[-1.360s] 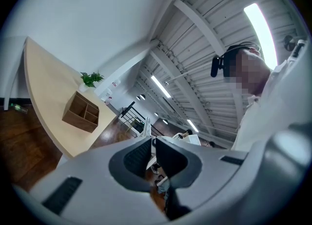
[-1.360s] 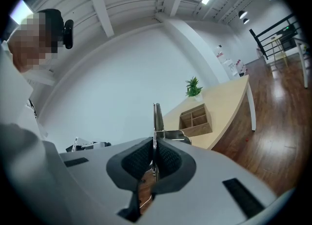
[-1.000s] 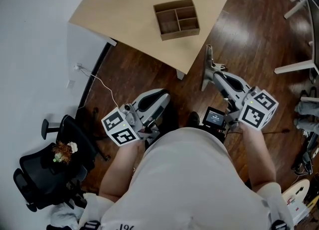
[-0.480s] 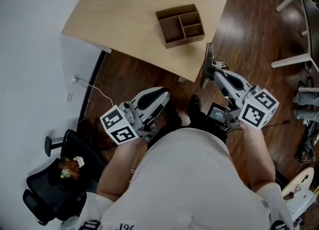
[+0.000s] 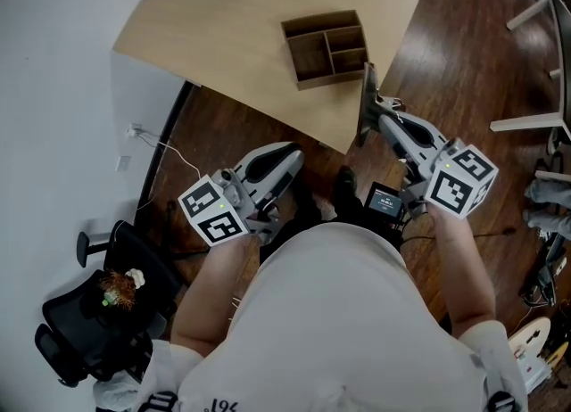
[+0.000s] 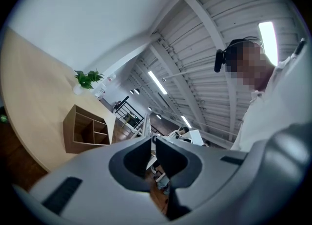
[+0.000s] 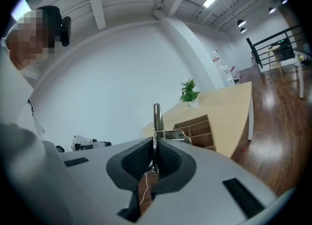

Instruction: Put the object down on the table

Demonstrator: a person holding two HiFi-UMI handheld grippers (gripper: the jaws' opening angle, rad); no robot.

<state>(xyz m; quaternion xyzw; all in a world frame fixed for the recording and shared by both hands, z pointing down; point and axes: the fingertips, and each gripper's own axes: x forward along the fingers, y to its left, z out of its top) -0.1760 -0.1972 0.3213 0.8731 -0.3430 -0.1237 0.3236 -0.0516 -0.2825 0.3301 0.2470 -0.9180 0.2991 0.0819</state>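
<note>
Head view with both gripper views. The right tool (image 5: 368, 123) is pressed together on a thin metal object (image 5: 366, 89), which is pinched edge-on between the pads and stands up out of them as a narrow strip (a short crosspiece is seen at its base in the right gripper view). The object is carried clear of the worktop (image 5: 241, 18); in the head view it is seen against the worktop's near edge, just beside the lower right corner of a divided wooden box (image 5: 327, 47). The left tool (image 5: 291, 155) is held lower and to the left, over the dark wooden floor (image 5: 464, 53), its jaws brought together with nothing between them. A small potted plant (image 7: 189, 92) is set at the far end of the worktop. A black chair (image 5: 89, 330) is placed well apart, at lower left.
</note>
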